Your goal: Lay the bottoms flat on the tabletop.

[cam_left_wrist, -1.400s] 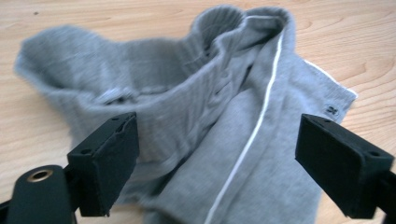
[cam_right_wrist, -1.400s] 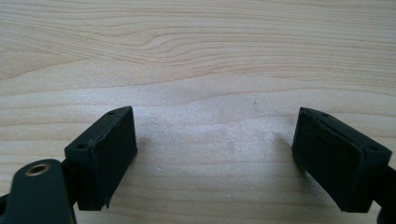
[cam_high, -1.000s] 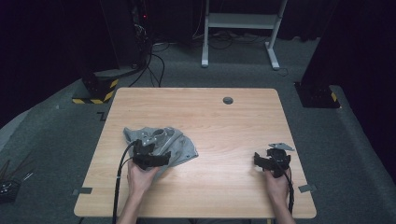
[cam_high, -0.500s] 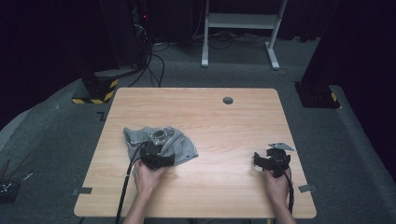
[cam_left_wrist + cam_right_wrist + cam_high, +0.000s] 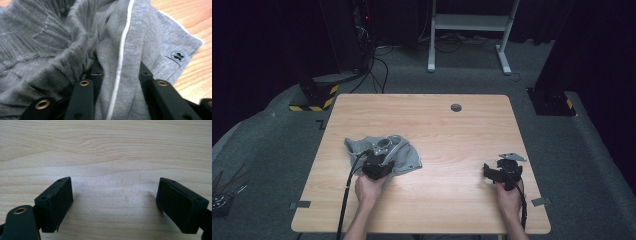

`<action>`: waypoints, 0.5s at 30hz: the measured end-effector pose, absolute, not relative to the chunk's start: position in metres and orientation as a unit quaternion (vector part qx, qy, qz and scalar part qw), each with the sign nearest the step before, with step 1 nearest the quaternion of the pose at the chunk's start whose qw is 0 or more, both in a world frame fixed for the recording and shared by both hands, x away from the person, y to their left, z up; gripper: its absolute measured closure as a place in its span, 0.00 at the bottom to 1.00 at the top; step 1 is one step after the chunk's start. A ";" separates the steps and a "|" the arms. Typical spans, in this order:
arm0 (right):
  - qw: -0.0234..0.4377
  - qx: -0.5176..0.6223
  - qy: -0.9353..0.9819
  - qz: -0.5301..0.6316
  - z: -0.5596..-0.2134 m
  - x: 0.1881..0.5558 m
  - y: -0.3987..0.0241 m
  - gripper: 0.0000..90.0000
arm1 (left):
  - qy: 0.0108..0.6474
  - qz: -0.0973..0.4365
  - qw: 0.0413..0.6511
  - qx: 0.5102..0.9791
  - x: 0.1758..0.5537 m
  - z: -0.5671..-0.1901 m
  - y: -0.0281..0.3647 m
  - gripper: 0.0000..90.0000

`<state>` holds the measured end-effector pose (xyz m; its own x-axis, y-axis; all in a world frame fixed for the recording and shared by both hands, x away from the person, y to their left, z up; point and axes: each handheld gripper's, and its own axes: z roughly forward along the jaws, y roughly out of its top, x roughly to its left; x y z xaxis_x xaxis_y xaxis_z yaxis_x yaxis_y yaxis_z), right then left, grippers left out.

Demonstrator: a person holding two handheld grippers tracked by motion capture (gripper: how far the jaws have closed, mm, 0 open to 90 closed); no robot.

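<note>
Grey garment [image 5: 384,152] crumpled at centre left of the high view on the wooden table [image 5: 452,135], our left gripper [image 5: 379,167] pinching its fold, our right gripper [image 5: 502,172] spread wide at lower right over bare wood

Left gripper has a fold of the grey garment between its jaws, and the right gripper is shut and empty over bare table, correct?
Not quite: the right gripper is open, as the right gripper view shows, its jaws standing wide apart over bare table. It is empty. The left gripper does have a fold of the grey garment between its jaws.
</note>
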<state>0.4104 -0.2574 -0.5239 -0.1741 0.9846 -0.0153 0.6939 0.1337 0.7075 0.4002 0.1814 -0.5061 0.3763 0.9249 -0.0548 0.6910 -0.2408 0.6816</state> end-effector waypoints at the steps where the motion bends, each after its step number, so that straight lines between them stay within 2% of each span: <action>1: 0.251 0.591 0.710 0.289 -0.524 0.410 -0.257 0.15 | 0.525 0.183 0.321 0.767 0.400 -0.506 0.182 0.77; 8: 0.251 0.591 0.710 0.289 -0.524 0.410 -0.257 0.15 | 0.489 0.177 0.346 0.781 0.398 -0.500 0.170 0.80; 15: 0.252 0.586 0.713 0.290 -0.524 0.410 -0.257 0.15 | 0.469 0.142 0.383 0.783 0.401 -0.501 0.151 0.80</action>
<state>0.4102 -0.2574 -0.5240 -0.1858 0.9824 -0.0188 0.6907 0.1442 0.7086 0.4009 0.1506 -0.5011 0.5192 0.8436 -0.1370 0.6261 -0.2663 0.7328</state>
